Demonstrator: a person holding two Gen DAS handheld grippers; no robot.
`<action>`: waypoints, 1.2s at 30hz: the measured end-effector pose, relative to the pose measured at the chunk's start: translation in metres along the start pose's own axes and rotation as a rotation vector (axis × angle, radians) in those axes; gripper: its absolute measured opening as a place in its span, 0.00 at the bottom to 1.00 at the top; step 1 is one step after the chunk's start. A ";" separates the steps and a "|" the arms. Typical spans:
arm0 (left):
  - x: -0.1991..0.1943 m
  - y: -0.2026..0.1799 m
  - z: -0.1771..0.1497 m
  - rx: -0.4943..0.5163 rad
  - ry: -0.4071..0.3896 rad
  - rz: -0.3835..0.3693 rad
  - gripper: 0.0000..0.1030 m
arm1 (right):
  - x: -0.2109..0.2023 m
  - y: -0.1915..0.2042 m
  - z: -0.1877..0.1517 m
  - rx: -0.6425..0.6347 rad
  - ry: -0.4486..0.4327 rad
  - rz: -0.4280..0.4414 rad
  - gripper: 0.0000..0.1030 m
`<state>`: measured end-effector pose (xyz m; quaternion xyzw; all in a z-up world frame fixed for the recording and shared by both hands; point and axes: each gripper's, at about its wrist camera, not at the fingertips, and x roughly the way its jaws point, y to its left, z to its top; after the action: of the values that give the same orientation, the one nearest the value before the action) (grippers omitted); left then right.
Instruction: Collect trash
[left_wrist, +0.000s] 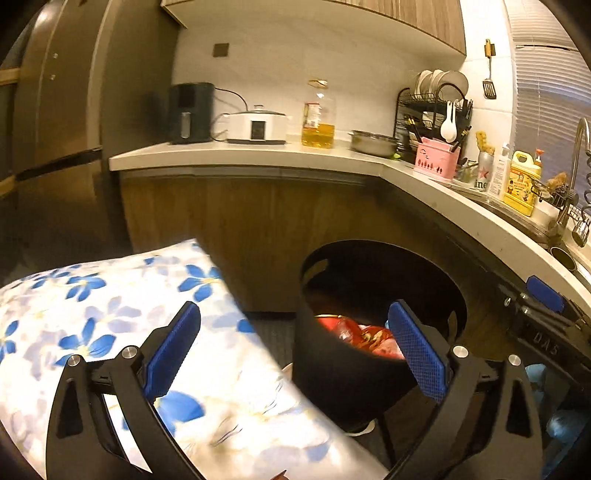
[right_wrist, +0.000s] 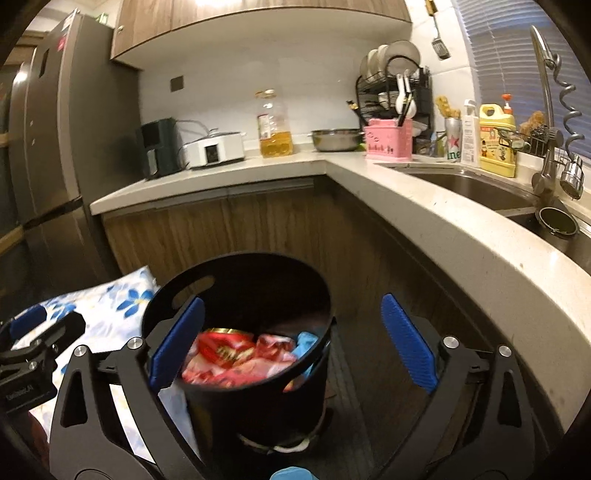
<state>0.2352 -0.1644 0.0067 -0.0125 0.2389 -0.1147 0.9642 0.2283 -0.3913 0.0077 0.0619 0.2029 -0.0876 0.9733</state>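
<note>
Left hand-held gripper (left_wrist: 295, 354): jaws apart, nothing between them. Right hand-held gripper (right_wrist: 291, 343): jaws apart, nothing gripped. The trash (right_wrist: 236, 358), red wrappers and a blue scrap, lies inside the black bin (right_wrist: 255, 406) on the floor beside the bench (right_wrist: 424, 221).

Open bin (right_wrist: 243, 291) beside countertop (right_wrist: 461, 236)

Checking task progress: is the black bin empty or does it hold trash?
Holds trash: red wrappers and a blue scrap lie inside the bin.
</note>
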 end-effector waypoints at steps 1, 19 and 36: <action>-0.005 0.001 -0.002 0.003 -0.002 0.008 0.94 | -0.005 0.003 -0.003 -0.002 0.013 0.007 0.93; -0.125 0.035 -0.059 -0.039 -0.047 0.057 0.94 | -0.125 0.055 -0.049 -0.050 0.037 0.038 0.95; -0.185 0.049 -0.097 -0.046 -0.068 0.078 0.94 | -0.196 0.073 -0.089 -0.084 0.000 0.042 0.95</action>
<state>0.0420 -0.0722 0.0013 -0.0295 0.2087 -0.0710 0.9750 0.0314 -0.2775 0.0123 0.0253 0.2048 -0.0584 0.9767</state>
